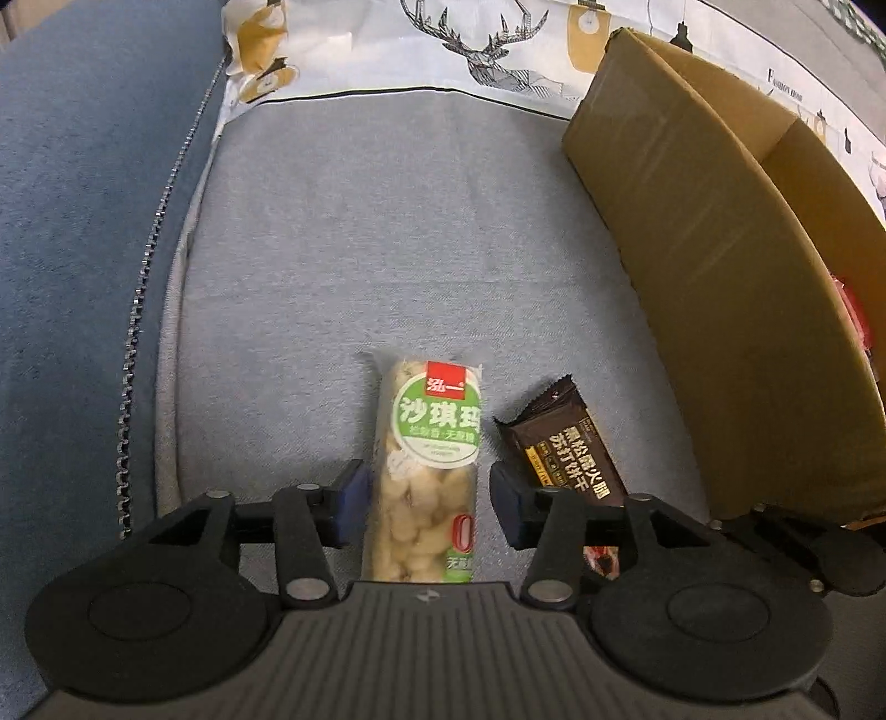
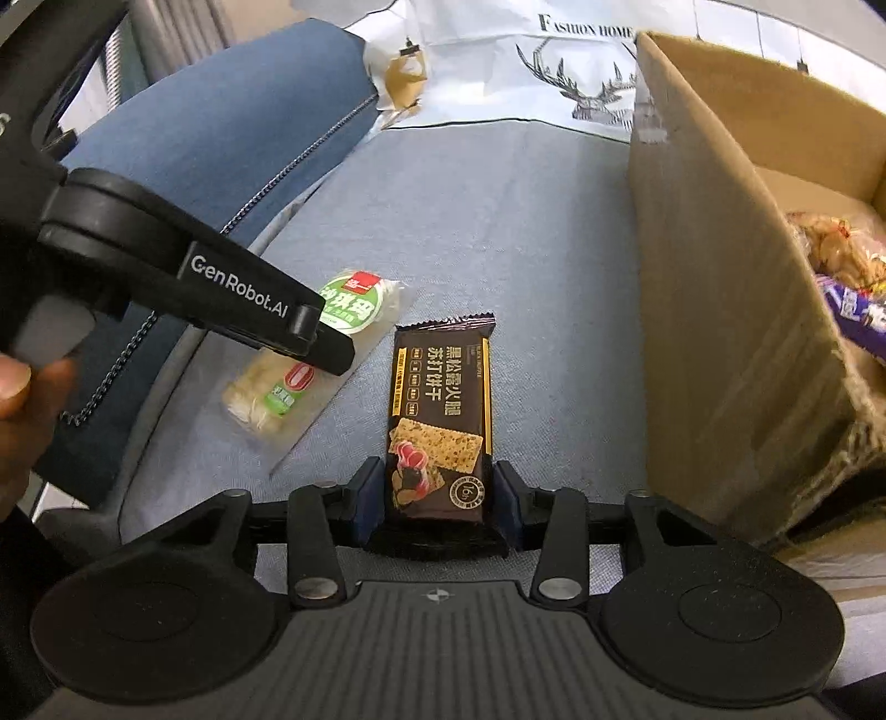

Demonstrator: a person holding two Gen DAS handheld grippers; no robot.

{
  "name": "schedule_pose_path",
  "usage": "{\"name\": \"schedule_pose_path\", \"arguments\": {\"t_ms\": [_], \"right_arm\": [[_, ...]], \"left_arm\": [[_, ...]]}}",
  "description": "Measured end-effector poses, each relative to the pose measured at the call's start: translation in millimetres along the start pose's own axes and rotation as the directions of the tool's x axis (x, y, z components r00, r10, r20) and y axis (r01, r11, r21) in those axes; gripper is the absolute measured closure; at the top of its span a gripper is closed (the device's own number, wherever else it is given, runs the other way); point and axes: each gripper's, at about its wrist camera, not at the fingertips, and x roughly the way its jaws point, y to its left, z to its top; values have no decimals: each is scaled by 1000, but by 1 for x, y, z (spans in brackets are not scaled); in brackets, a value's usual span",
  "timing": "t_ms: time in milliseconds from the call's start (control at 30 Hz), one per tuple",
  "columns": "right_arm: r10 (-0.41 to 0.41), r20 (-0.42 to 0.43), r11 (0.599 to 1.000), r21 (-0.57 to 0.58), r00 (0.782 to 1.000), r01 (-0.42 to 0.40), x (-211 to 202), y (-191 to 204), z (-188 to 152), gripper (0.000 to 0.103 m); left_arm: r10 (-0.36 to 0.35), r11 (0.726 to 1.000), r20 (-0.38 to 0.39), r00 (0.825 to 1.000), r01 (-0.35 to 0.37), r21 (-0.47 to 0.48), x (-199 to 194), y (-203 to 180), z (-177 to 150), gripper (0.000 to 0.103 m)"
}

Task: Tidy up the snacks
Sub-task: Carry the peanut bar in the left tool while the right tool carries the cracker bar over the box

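A clear pack of pale sachima with a green label lies on the grey cushion. My left gripper straddles it, jaws open with a small gap on each side. The pack also shows in the right wrist view, partly under the left gripper's body. A dark brown cracker pack lies beside it. My right gripper has a pad close on each side of its near end; contact is unclear. The cracker pack also shows in the left wrist view.
An open cardboard box stands to the right and holds a nut pack and a purple pack. A blue sofa arm rises at the left. A deer-print cloth lies behind.
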Motion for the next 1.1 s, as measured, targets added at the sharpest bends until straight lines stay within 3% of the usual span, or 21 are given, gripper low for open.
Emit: {"name": "schedule_pose_path", "arguments": {"t_ms": [300, 433, 667, 833, 1100], "right_arm": [[-19, 36, 999, -43, 999, 20, 10, 10, 1, 57], [-31, 45, 998, -57, 999, 33, 11, 11, 2, 62], [-33, 105, 998, -47, 994, 38, 3, 11, 3, 62], [-36, 51, 999, -32, 998, 37, 10, 6, 2, 62], [-42, 49, 997, -55, 998, 45, 11, 9, 1, 62]], "left_arm": [[15, 999, -33, 999, -14, 36, 16, -9, 9, 46], [32, 998, -34, 999, -30, 51, 19, -11, 10, 62], [34, 999, -5, 999, -34, -2, 15, 2, 13, 63], [43, 999, -26, 999, -43, 4, 18, 4, 14, 63], [57, 998, -34, 998, -56, 29, 20, 0, 9, 62]]}}
